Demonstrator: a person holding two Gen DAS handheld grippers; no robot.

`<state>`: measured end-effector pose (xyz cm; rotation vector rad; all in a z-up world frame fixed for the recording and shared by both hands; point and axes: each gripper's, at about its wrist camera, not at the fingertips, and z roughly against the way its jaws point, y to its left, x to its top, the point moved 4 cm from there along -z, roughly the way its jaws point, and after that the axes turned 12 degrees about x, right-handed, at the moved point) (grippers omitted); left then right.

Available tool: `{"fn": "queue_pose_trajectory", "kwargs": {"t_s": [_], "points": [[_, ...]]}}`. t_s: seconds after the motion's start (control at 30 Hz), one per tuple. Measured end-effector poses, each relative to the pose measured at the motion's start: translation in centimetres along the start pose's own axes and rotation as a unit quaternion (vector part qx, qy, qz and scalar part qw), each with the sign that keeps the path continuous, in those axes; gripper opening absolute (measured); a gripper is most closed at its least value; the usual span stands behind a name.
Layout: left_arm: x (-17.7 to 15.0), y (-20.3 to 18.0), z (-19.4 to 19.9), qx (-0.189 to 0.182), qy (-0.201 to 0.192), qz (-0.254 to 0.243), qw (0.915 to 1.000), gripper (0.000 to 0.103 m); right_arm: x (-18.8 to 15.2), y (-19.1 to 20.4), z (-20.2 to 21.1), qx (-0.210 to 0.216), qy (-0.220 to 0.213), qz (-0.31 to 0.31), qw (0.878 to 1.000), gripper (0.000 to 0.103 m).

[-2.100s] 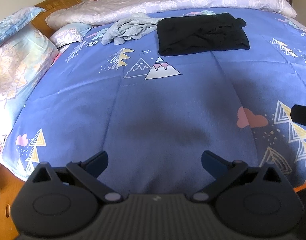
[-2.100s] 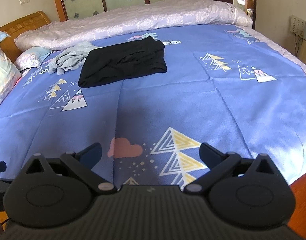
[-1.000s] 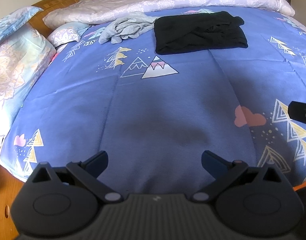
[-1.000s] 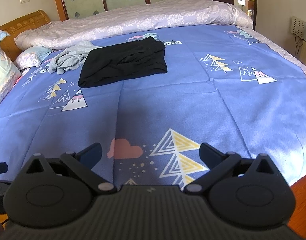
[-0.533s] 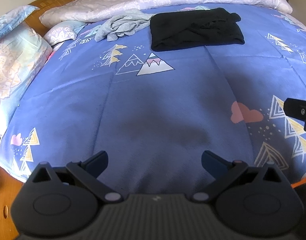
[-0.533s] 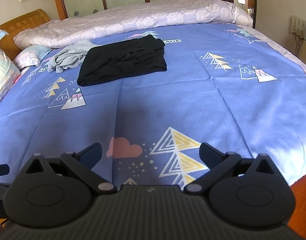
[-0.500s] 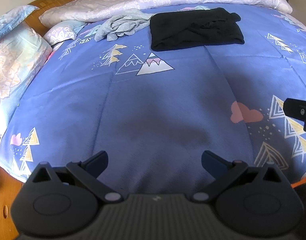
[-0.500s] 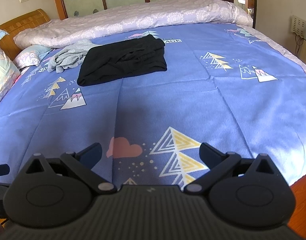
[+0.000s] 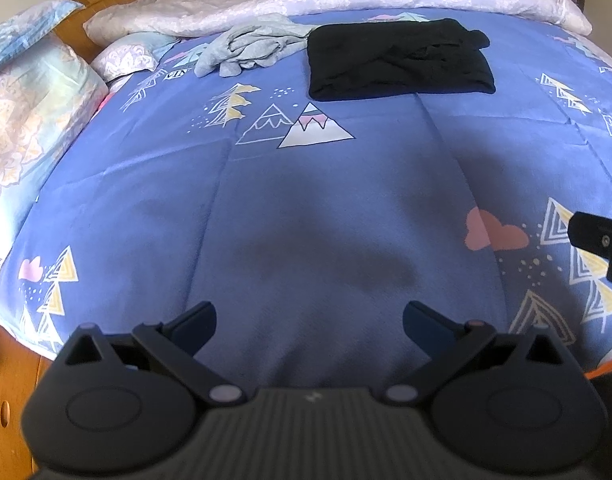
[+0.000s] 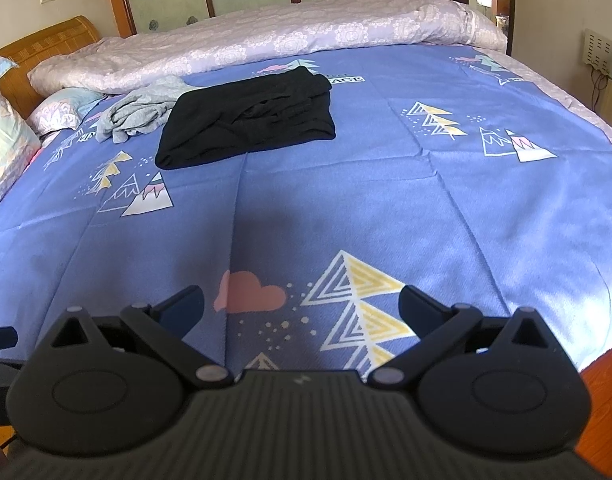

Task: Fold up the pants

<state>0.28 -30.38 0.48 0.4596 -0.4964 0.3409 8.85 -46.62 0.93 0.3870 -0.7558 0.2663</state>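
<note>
Left gripper point(image 9: 309, 318), black plastic, two-fingered: jaws spread wide apart, nothing between them, held over the near edge of the bed. Right gripper point(image 10: 302, 306), same make: jaws likewise spread wide and empty, over the near edge further to the right. A black corner of the right gripper shows at the right margin of the left wrist view.

Beneath both lies a blue bedspread point(image 9: 346, 208) printed with white and yellow triangle trees, mountains and pink clouds. Soft dark shadows fall on the cloth just ahead of each gripper. A strip of orange-brown wooden bed frame point(image 10: 602, 392) is visible at the lower right corner.

Toward the far half of the bed rest the black pants point(image 10: 250, 120), folded into a flat rectangle, somewhat rumpled on top, well apart from both grippers. Just beside them, on their left, sits a crumpled pale grey garment point(image 10: 140, 114); whether the two touch cannot be told.

Floral pillows point(image 9: 30, 120) are stacked at the left edge against a woven wooden headboard point(image 10: 42, 48). Along the far side runs a rolled pale lilac quilt point(image 10: 298, 36) with white flower print.
</note>
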Motion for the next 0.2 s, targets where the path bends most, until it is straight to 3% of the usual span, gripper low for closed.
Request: {"fn": "queue_pose_trajectory", "kwargs": {"t_s": [0.2], "points": [[-0.07,-0.1,0.49,-0.017,-0.015,-0.003,0.9997,0.103,-0.12,0.11,-0.05,0.0,0.001,0.001,1.0,0.103]]}}
